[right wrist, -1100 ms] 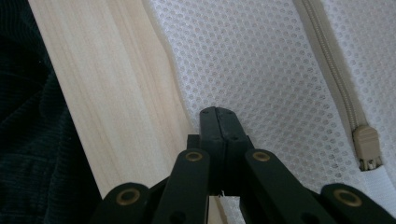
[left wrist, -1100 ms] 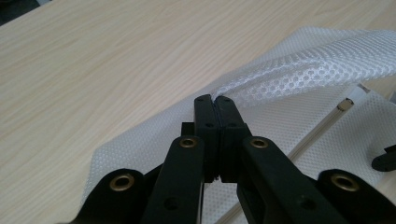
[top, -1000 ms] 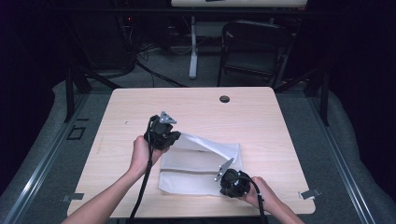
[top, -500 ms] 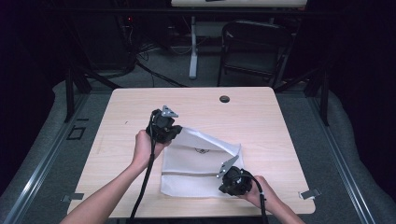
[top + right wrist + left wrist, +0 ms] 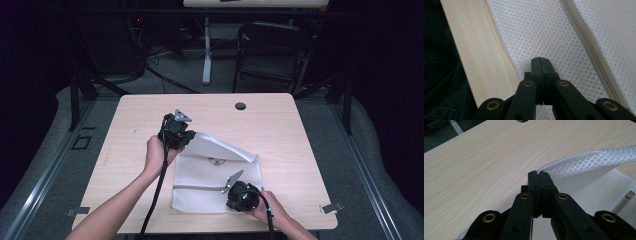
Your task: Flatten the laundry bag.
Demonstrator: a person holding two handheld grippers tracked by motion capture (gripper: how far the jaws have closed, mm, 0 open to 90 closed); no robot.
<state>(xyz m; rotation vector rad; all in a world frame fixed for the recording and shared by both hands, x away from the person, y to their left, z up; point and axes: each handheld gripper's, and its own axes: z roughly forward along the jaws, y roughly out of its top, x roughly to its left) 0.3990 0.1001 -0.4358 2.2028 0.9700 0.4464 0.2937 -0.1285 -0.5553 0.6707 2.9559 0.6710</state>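
Pale wood makes up the table (image 5: 280,130), a light rectangular top with rounded corners and a small dark round hole (image 5: 240,106) near its far edge. On its near half lies the white mesh bag (image 5: 210,187), a flat piece of netted fabric whose near edge runs close to the table's near edge. Most of it lies flat on the wood, while its far left corner is lifted off the surface and folded over toward the middle, so that a raised flap slopes across the far part of the bag. A beige zipper (image 5: 589,48) runs in a straight line across the mesh, and a small dark printed mark (image 5: 216,161) sits near the bag's centre, just under the flap.

At the far left corner of the bag, the left gripper (image 5: 539,173) has its two black jaws pressed together on the raised edge of the mesh, which curls up and away from the tips in the left gripper view. Over the bag's near right part, the right gripper (image 5: 541,60) also has its jaws pressed together; its tips lie on the flat mesh not far from the bag's edge, and whether any fabric is pinched between them I cannot tell
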